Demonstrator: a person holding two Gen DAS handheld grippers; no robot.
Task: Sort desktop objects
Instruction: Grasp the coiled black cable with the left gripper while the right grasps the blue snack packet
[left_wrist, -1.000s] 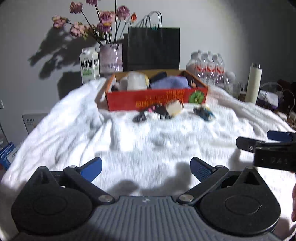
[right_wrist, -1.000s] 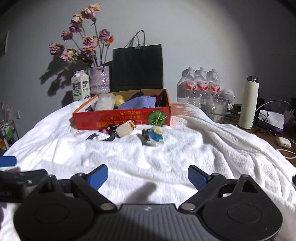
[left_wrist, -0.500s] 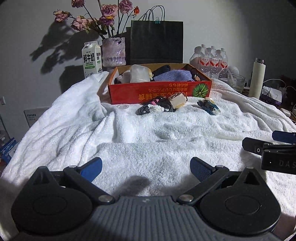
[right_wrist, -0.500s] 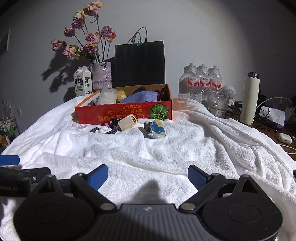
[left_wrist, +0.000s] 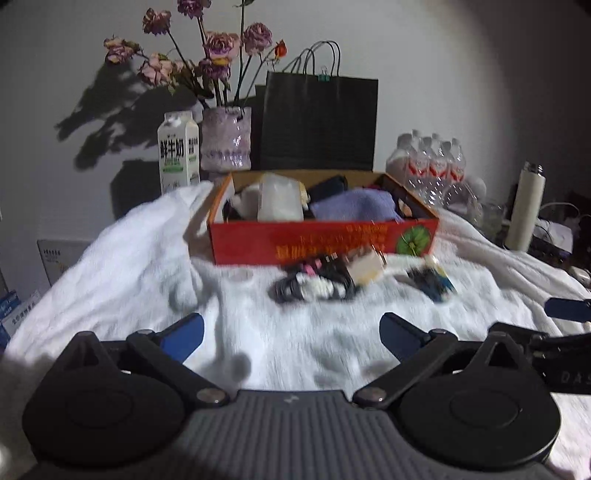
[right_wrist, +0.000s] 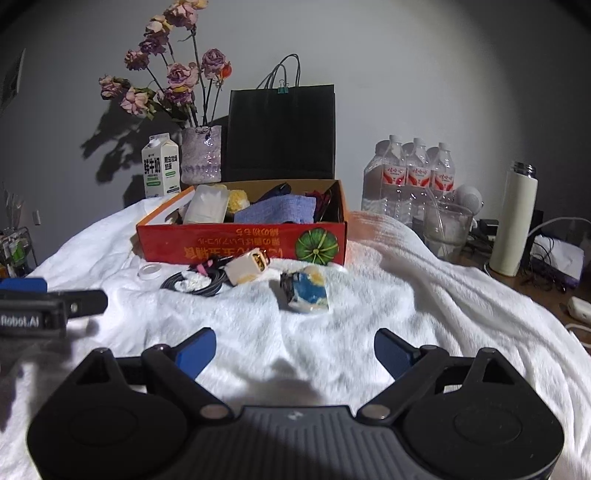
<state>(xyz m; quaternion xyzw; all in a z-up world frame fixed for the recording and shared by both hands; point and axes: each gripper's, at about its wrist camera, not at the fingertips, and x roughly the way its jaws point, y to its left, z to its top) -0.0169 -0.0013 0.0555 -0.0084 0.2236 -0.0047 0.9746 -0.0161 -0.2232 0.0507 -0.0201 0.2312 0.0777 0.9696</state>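
Two claws, the left claw and the right claw, hover spread and empty over the white towel covering the surface, so this looks like the approach before a first pick. Left to right before the red cardboard box lie a small clear lid, a coiled black cable, a cream adapter plug and a crumpled blue packet; the next move calls for closing in on one. The box already holds a translucent pouch, something yellow and a lavender cloth.

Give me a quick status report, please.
Left gripper and right gripper open, empty. Loose items, including blue packet, lie before red box. Nothing in the way.
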